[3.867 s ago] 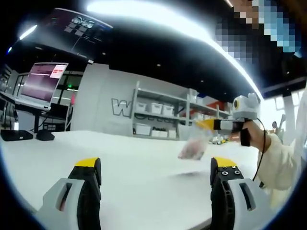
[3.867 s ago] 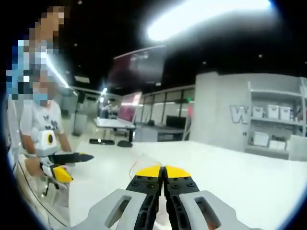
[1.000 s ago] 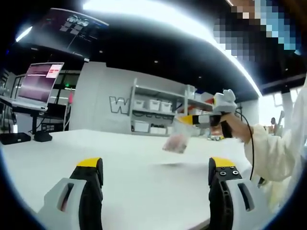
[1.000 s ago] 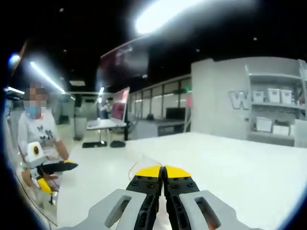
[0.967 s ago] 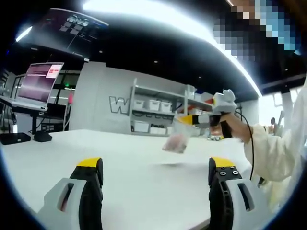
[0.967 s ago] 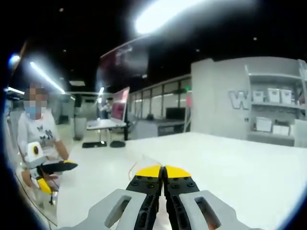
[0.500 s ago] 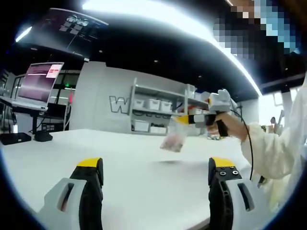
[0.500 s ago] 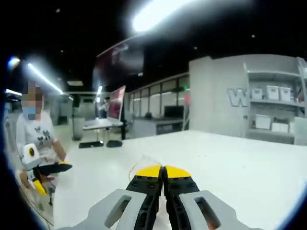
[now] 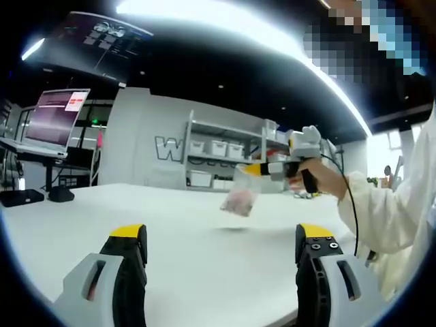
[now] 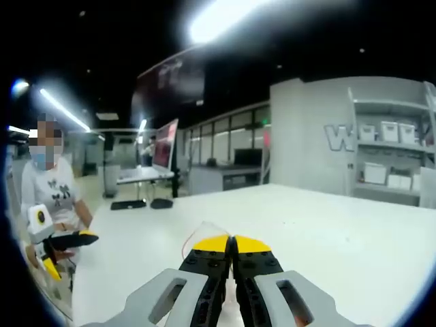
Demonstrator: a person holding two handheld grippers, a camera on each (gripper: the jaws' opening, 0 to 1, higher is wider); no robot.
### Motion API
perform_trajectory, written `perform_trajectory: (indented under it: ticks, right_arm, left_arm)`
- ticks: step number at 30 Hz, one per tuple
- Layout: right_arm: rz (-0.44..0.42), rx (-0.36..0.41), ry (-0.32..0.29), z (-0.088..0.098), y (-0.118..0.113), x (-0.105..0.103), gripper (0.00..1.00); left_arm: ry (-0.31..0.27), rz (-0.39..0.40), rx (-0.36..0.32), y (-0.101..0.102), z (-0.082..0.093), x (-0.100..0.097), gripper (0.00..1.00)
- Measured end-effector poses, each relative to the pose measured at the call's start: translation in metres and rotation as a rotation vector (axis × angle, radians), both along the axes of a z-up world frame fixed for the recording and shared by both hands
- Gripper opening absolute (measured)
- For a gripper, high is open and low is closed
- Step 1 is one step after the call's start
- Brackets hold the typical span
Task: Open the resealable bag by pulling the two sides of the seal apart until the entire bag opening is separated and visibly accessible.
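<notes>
Now your right hand-held gripper (image 9: 257, 168) is clenched on the clear plastic resealable bag (image 9: 240, 198), dangling it above the white desk (image 9: 191, 231) so your released left hand-held gripper (image 9: 221, 240) can reach the seal.

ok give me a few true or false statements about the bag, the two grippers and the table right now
1. The right gripper holds the resealable bag by its top edge. True.
2. The bag lies flat on the white table. False: in the left gripper view it hangs in the air above the table.
3. The left gripper is clamped on the bag's seal. False: its jaws stand wide apart, away from the bag.
4. The right gripper's jaws are closed together. True: in the right gripper view the yellow tips meet.
5. The bag holds something pinkish. True.
6. The bag's opening is fully pulled apart. False: just one gripper grips it and no opening shows.
</notes>
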State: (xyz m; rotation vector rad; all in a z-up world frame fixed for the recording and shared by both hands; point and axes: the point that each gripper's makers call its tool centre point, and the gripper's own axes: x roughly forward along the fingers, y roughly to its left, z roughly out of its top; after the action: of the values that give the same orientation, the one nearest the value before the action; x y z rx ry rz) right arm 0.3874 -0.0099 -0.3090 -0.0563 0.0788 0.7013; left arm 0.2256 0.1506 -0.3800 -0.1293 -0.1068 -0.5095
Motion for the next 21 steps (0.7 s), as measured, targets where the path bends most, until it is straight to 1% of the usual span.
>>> perform_trajectory:
  ticks: [2, 9, 14, 17, 21]
  right_arm:
    - [-0.001, -0.012, 0.002, -0.001, 0.001, 0.002, 0.00]
    - [-0.011, -0.021, 0.015, -0.005, 0.000, 0.012, 0.00]
    - [-0.027, -0.021, 0.033, -0.009, -0.003, 0.025, 0.00]
    - [-0.031, -0.006, 0.040, -0.008, -0.004, 0.031, 0.00]
    - [-0.037, -0.004, 0.041, -0.008, -0.003, 0.037, 0.00]
  left_arm:
    - [0.001, 0.000, 0.001, 0.000, 0.000, 0.000, 0.89]
    - [0.003, -0.002, 0.000, 0.000, -0.001, 0.000, 0.89]
    - [0.010, -0.002, 0.004, -0.001, -0.004, 0.001, 0.88]
    - [0.011, -0.005, 0.004, -0.001, -0.004, 0.001, 0.88]
    - [0.016, -0.005, 0.009, -0.001, -0.006, 0.003, 0.88]
